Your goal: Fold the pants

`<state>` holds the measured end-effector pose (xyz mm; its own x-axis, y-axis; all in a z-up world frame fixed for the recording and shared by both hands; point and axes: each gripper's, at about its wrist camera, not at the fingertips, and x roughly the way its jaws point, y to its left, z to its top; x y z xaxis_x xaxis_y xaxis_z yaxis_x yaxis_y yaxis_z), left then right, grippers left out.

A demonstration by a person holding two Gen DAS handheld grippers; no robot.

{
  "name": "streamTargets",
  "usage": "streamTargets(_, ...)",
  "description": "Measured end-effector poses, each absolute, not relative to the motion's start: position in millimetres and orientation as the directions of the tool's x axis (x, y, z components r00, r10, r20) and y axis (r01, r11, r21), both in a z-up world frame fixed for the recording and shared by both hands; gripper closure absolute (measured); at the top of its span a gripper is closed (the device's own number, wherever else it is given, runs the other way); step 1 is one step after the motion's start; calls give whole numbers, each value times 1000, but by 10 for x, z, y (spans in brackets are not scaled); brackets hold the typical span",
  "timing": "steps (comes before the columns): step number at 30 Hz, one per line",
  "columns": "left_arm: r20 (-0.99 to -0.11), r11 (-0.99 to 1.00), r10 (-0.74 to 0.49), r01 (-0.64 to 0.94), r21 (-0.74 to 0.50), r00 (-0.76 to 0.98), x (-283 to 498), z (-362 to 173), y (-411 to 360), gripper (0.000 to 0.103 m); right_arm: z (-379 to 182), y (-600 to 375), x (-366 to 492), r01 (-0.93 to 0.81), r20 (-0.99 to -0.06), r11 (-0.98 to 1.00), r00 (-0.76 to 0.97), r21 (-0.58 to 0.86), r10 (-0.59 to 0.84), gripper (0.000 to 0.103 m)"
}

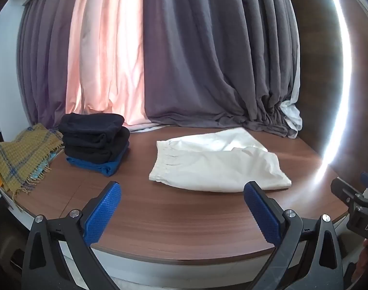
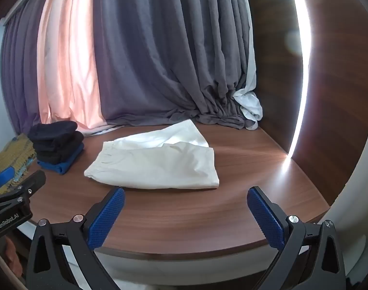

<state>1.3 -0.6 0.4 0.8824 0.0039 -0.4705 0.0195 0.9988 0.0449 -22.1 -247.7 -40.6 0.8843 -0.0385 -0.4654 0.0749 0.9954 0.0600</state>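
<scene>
White pants (image 1: 215,162) lie on the brown wooden table (image 1: 184,224), folded over with the elastic waistband at the left and one leg resting on the other. In the right wrist view the same pants (image 2: 157,159) sit just beyond the fingers. My left gripper (image 1: 182,191) hovers over the table's front edge, open, with nothing between its blue pads (image 1: 104,212). My right gripper (image 2: 185,195) is likewise open and empty, a short way in front of the pants' near edge. Each gripper shows at the edge of the other's view.
A stack of folded dark and blue clothes (image 1: 94,140) stands at the table's left, with a yellow plaid blanket (image 1: 17,157) beside it. Grey and pink curtains (image 1: 184,60) hang behind, bunched on the table at the back right. A wooden wall (image 2: 329,96) closes the right side.
</scene>
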Motion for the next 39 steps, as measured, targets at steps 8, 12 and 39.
streamTargets(8,-440,1000,-9,17,13,898,-126,-45,72,0,-386,-2479,-258,66,-447,996,894,67,-29,1)
streamTargets(12,-456,1000,-9,15,9,890,-103,8,82,0,-385,-2488,-280,65,-444,995,896,69,-27,1)
streamTargets(39,-455,1000,0,4,9,891,-26,115,54,0,-344,-2473,-278,64,-447,996,894,63,-29,1)
